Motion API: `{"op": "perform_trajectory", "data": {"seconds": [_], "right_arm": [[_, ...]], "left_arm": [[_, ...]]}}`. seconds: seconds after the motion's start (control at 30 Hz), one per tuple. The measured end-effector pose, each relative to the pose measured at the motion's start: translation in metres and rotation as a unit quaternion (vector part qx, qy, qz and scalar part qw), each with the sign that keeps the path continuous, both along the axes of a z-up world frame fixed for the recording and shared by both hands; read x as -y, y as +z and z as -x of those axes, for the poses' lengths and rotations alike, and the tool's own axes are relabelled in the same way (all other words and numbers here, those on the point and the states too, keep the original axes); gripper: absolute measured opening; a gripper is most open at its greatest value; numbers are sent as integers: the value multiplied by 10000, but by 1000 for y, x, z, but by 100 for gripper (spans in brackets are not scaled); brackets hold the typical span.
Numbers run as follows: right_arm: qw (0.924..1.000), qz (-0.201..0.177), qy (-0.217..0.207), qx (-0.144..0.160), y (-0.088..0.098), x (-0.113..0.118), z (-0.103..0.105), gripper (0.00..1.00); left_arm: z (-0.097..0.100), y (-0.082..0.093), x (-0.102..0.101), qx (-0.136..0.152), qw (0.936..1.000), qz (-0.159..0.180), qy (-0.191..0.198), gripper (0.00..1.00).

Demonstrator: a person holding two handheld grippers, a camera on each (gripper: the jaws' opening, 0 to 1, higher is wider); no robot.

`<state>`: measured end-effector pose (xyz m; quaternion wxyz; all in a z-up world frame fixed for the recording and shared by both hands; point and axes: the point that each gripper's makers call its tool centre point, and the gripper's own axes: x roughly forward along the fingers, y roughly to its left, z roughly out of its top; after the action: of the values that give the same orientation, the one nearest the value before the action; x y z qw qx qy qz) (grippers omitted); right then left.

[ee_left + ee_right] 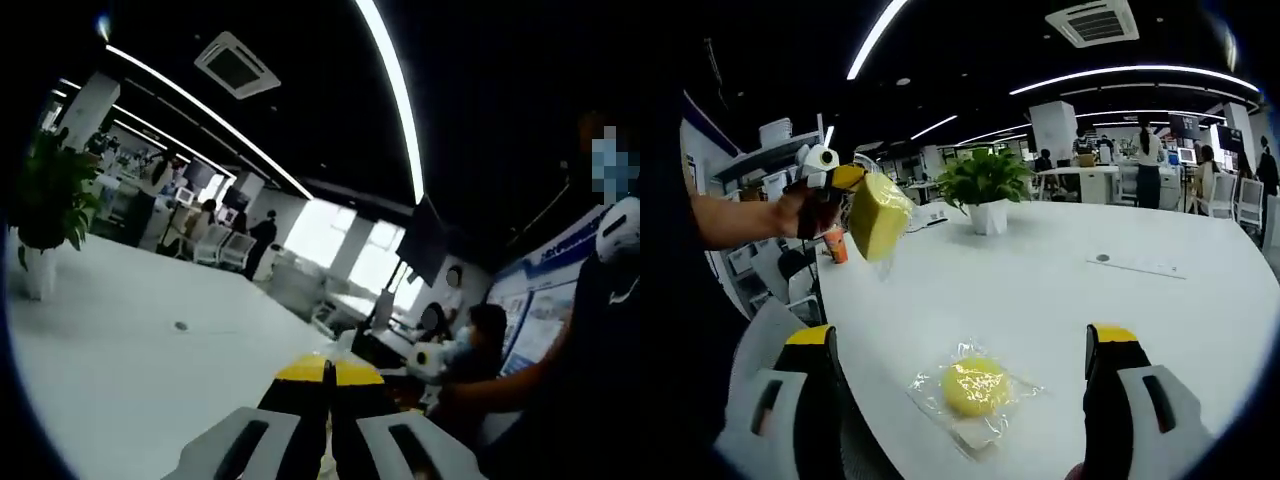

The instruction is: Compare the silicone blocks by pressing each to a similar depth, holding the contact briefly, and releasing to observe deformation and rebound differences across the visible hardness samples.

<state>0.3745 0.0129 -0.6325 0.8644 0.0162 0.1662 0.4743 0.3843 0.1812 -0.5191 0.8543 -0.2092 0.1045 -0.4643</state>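
A yellow block is held aloft by the left hand-held gripper (pixel 845 180); the right hand-held gripper (pixel 965 345) is spread wide and holds nothing.

In the left gripper view, the left hand-held gripper's yellow-tipped jaws are seen pressed together, and what they grip is hidden there. In the right gripper view, the yellow silicone block (pixel 878 215) is seen clamped at its edge above the white tabletop (pixel 1120 310). A round yellow silicone sample (pixel 973 385) in clear wrapping is seen lying on the tabletop between the right jaws. No writing can be read; a wall poster (pixel 535 300) is too blurred.
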Motion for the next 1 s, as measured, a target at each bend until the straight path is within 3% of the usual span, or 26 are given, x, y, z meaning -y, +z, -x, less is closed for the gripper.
{"op": "perform_trajectory", "data": {"seconds": [0.3, 0.37, 0.63, 1.0], "right_arm": [[9994, -50, 321, 81, 1, -22, 1, 96], [9991, -58, 399, 127, 3, -26, 2, 92], [9979, -210, 615, -54, 2, -43, 5, 89], [9943, -521, 931, 70, 21, -72, 12, 88]], "left_arm": [[3, 0, 13, 141, 9998, -99, -60, 0], [4, -2, 15, 169, 9998, -121, -77, 0], [13, -1, 27, 192, 9994, -54, -268, 0], [22, 5, 45, 175, 9984, 57, -533, 0]]}}
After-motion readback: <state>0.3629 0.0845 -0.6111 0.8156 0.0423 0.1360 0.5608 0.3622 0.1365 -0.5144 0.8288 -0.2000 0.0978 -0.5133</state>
